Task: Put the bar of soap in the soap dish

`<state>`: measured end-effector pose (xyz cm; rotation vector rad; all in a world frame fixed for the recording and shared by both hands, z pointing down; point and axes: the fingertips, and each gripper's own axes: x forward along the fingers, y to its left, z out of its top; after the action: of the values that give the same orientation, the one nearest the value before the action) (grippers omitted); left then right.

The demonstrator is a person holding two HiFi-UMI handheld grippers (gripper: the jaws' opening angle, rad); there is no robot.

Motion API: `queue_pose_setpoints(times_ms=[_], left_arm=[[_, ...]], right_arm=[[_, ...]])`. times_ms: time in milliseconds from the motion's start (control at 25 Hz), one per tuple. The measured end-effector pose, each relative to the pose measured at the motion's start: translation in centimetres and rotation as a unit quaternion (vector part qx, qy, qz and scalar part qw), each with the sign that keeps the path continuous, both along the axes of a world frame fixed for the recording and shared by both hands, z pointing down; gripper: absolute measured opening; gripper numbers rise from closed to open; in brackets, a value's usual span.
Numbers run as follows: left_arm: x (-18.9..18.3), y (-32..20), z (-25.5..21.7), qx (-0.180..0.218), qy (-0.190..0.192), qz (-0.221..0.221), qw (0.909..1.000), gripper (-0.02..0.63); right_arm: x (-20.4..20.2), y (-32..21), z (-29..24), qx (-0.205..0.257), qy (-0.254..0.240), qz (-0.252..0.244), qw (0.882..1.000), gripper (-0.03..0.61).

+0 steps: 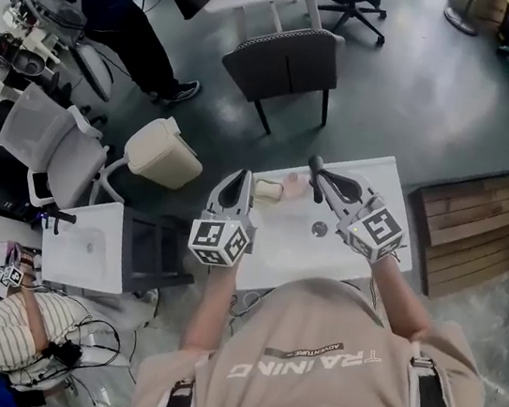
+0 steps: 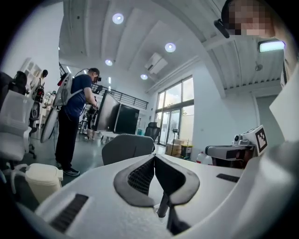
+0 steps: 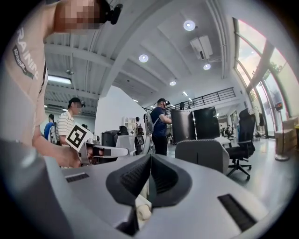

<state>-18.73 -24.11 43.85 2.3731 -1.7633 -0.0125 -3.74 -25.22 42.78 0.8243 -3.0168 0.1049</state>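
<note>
In the head view a small white table (image 1: 371, 182) bears a cream block (image 1: 268, 190), which looks like the bar of soap. A pale pink thing (image 1: 295, 186), perhaps the soap dish, lies beside it; whether they touch I cannot tell. My left gripper (image 1: 237, 179) is held above the table's left part, its jaws shut and empty (image 2: 154, 158). My right gripper (image 1: 316, 165) is held over the table's middle, its jaws also shut with nothing between them (image 3: 150, 156). Both gripper views look level across the room and do not show the table.
A small round thing (image 1: 319, 228) lies on the table. Beyond it stands a dark chair (image 1: 285, 65), and a beige bin (image 1: 163, 151) stands to its left. A wooden pallet (image 1: 478, 227) lies at the right and a second white table (image 1: 87, 244) at the left. People work nearby.
</note>
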Motion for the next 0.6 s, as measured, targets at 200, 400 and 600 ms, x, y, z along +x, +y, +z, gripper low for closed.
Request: queue_pose_setpoints(times_ms=[200, 400, 600], left_arm=[[0.5, -0.4, -2.4, 0.032, -0.013, -0.002, 0.9994, 0.009], [1.8, -0.6, -4.2, 0.066, -0.072, 0.018, 0.9951, 0.011], [2.5, -0.6, -3.7, 0.069, -0.116, 0.028, 0.9905, 0.011]], right_arm=[[-0.3, -0.2, -1.3, -0.005, -0.021, -0.004, 1.0, 0.013], [-0.4, -0.6, -2.1, 0.02, -0.005, 0.005, 1.0, 0.012], [0.1, -1.0, -2.1, 0.028, 0.007, 0.018, 0.999, 0.012]])
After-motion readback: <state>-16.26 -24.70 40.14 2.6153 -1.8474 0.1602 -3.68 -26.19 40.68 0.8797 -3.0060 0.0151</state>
